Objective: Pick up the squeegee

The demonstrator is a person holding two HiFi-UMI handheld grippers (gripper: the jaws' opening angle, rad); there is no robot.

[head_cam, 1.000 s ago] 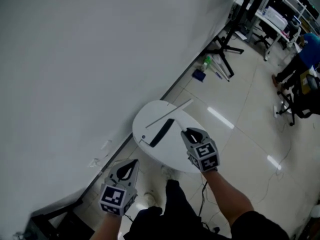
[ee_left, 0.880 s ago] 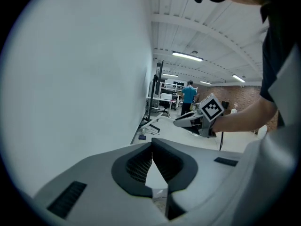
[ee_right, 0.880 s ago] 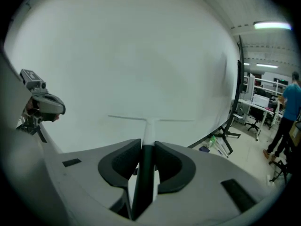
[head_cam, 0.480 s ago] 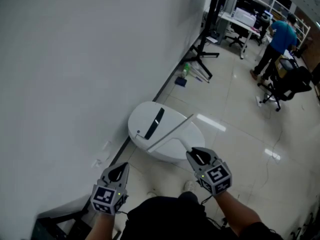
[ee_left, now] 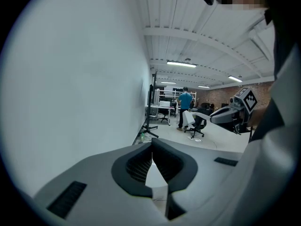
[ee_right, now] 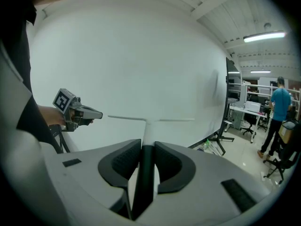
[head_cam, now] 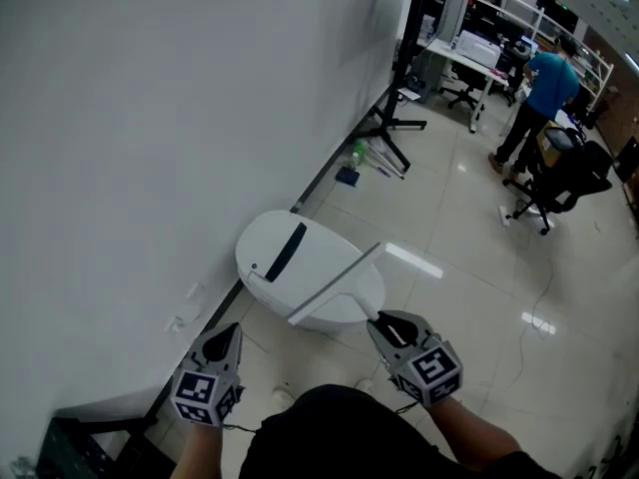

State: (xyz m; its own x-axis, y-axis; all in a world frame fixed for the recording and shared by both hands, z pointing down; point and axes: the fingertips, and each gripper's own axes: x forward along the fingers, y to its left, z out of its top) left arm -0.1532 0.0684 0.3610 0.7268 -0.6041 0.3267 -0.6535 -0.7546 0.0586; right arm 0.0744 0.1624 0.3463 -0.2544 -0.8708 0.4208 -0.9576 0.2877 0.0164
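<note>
**Item 1: squeegee** (head_cam: 334, 282). White and T-shaped. You hold it in your right hand-held gripper (head_cam: 382, 321), whose 2 jaws grasp the handle. The crossbar juts out ahead of the jaws. From the head view it hangs over the near edge of the round white counter (head_cam: 321, 245). In the right gripper view it stands against the bare wall with nothing under it.

**Item 2: left hand-held gripper** (head_cam: 228, 333). Clenched on nothing, with the tips together. It sits low at your left side, well apart from the squeegee.

**Item 3: black strip** (head_cam: 286, 251). It lies flat on the counter with nothing touching it.

**Item 4: person in a blue shirt** (head_cam: 539, 78). This person stands far across the floor by the desks and takes no part in the task.

**Progress.** The pick-up looks done, since the squeegee appears gripped and off the counter. All that seems left is to keep the grip firm while you carry it. The long crossbar could knock the counter rim if you swing it low.

**Change from 1 second ago.** Then the crossbar lay across the far side of the counter top, and your right hand-held gripper reached in over the counter. Now both hand-held grippers sit closer to your body. The crossbar has come back to the near edge, and the black strip has stayed where it was. The head view has also swung, so more of the room and the person show.
</note>
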